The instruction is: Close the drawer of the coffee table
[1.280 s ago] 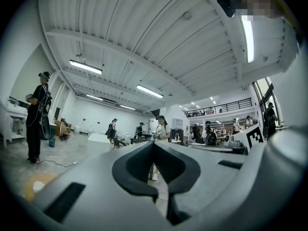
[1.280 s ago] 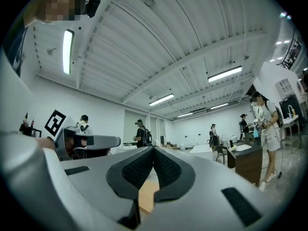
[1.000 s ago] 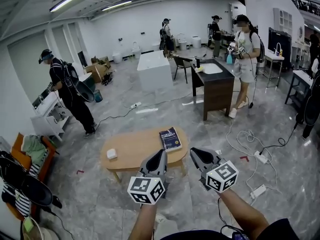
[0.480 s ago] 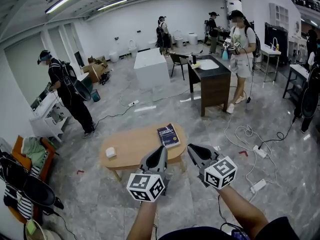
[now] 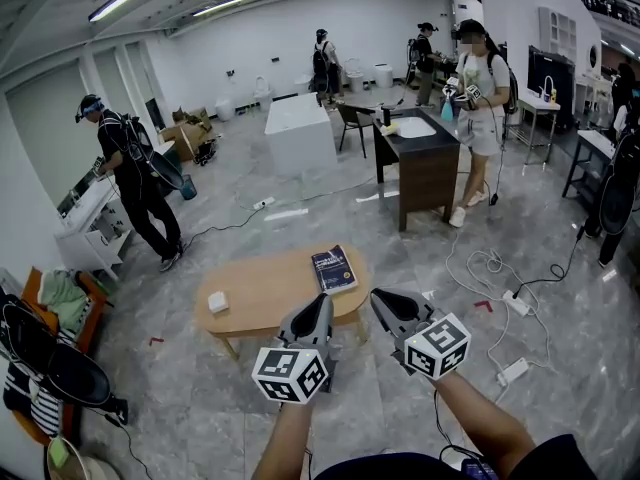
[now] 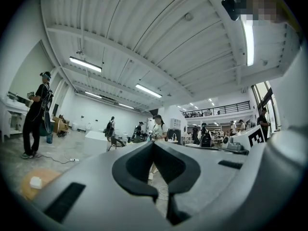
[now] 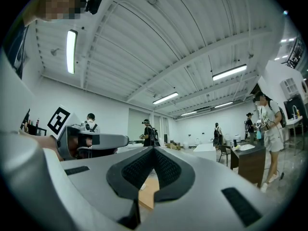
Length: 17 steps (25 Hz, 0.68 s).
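The low oval wooden desk (image 5: 275, 290) stands on the grey floor (image 5: 190, 418) just beyond the tips of both pairs of fingers, lower than them. Its drawer cannot be made out in any view. A dark blue book (image 5: 333, 269) lies on the desk's right end, just past the left fingers. A small white box (image 5: 217, 301) lies on its left end, well to the left of them.

The left gripper (image 5: 318, 310) is held over the desk's near edge. Its fingers (image 6: 130, 165) are pressed together at the tips with nothing between them, and the desk with the white box shows low at the left of that view. The right gripper (image 5: 384, 302) is held just to the right of the left one, beside the desk's right end. Its fingers (image 7: 171, 170) are likewise closed on nothing, and a strip of the wooden top is seen through the hollow beneath their tips. Each gripper carries a cube with square markers at the arm's end.

Farther from the fingers, a dark cabinet (image 5: 425, 173) with a white basin and a white block (image 5: 300, 133) stand on the floor. Cables and power strips (image 5: 515, 305) lie to the right of the right fingers. Several people are seen standing around the room.
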Tool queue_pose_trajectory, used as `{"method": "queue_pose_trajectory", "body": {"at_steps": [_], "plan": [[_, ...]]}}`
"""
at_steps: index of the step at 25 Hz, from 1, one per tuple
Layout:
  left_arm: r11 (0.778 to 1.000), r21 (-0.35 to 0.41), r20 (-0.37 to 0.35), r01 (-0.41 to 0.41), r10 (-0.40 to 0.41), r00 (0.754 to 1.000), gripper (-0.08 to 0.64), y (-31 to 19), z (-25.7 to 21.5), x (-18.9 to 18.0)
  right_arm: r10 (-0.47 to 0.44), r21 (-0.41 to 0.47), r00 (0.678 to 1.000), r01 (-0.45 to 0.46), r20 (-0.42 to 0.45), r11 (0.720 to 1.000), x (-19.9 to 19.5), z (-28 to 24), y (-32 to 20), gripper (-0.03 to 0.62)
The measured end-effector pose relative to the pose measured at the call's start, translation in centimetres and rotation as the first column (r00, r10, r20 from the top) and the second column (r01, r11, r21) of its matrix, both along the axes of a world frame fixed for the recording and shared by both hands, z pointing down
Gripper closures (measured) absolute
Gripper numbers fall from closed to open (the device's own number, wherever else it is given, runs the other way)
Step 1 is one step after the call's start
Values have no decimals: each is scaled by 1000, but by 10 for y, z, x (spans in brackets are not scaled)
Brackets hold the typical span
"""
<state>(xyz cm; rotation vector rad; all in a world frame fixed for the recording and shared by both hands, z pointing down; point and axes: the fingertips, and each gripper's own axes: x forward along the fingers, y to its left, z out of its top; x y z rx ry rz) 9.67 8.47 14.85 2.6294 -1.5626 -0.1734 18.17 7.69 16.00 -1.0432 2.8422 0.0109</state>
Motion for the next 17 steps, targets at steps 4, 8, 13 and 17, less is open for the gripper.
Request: {"method": "queue_pose_trajectory", "body": {"at_steps": [4,8,13,17], "plan": [[1000,8,2,2,-2,1000,557,0,-3,-4,1,4,1000,-1,3,1000,-2,-2,1,581],[1000,7,9,-3,3,1000,557,-2,-3,-2,2,4,1000,-2,4,1000,-1,-2,-1,581],[1000,3,17,-12,11,1000,557,-6,4,0,3,9,1000,-3,10,1000,-2,1,-4,581],[1000,5,20,-16,16,1000,557,-12,3,-7,4,8,1000,-4,12,1000,-10,1,-10,581]]}}
